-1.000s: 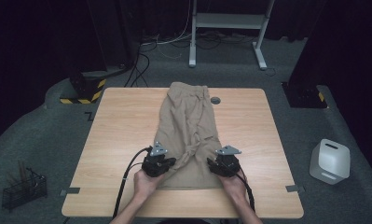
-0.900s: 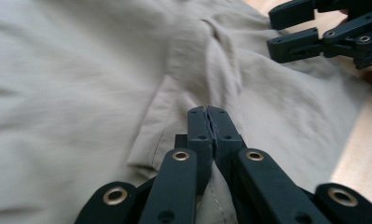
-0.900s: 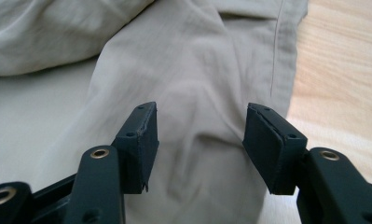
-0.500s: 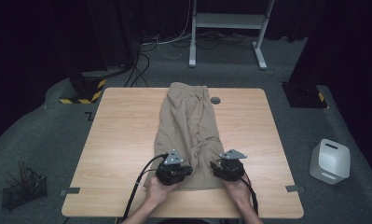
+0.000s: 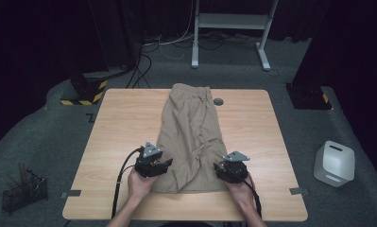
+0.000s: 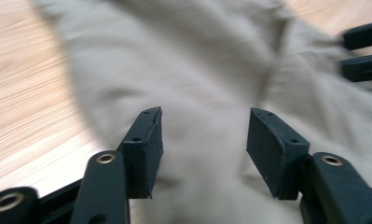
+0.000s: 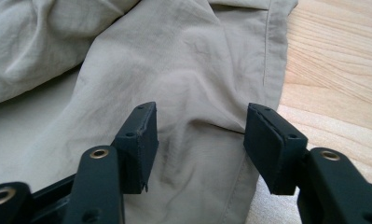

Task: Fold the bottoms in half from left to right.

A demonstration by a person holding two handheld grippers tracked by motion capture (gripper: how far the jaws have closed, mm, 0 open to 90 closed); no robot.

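A pair of beige trousers lies lengthwise down the middle of the wooden table, folded and wrinkled. My left gripper sits at the near left corner of the cloth, open, its jaws spread over the fabric. My right gripper is at the near right corner, open too, with the trouser edge and its seam between and ahead of the jaws. The other gripper's black jaws poke in at the upper right of the left gripper view.
A small grey disc lies on the table right of the trousers' far end. On the floor stand a white canister at right, a wire basket at left, and a white frame with cables behind the table.
My left gripper first slid right onto the cloth, then came back left to the near left corner. The right gripper shifted slightly nearer. The trousers stay put.
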